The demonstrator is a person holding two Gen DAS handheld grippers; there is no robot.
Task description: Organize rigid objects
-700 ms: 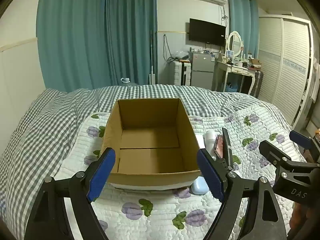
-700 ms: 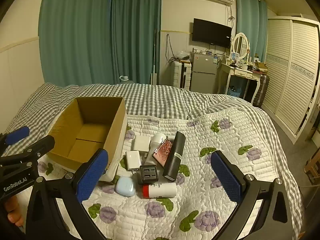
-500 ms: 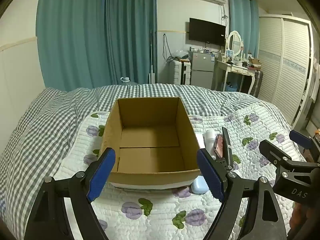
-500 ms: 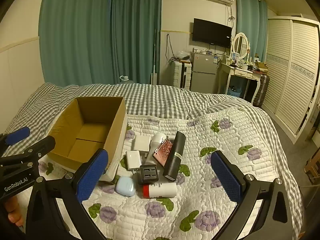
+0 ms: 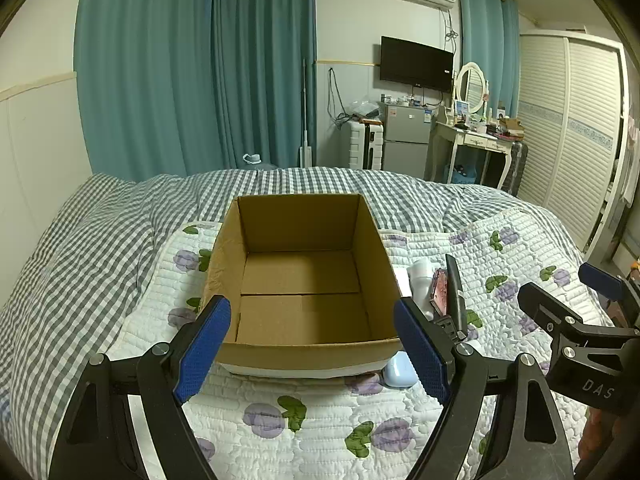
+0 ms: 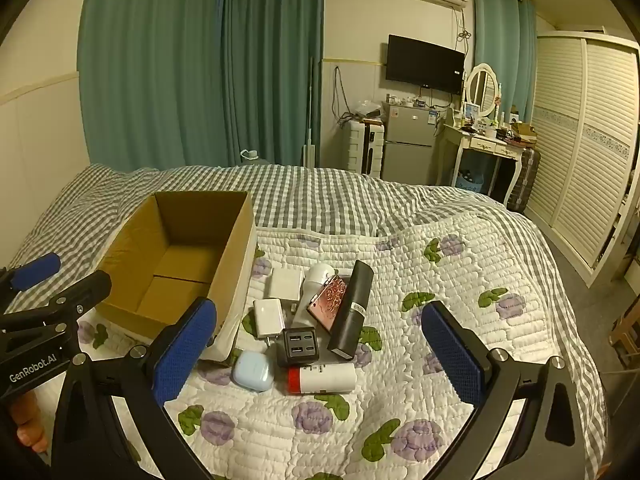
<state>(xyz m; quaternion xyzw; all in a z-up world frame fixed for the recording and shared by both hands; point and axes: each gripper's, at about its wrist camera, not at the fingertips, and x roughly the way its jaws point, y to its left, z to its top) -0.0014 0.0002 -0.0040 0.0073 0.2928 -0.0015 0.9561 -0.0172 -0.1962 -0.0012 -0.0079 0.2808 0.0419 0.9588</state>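
An open cardboard box sits on the quilt with nothing inside. To its right lies a pile: a light blue earbud case, a black USB charger, a white bottle with a red end, a tall black case, a pink patterned item, and white adapters. My left gripper is open and empty, in front of the box. My right gripper is open and empty, above the pile's near side.
The floral quilt lies over a grey checked blanket on the bed. A wardrobe, a dressing table and a small fridge stand beyond the bed at the right.
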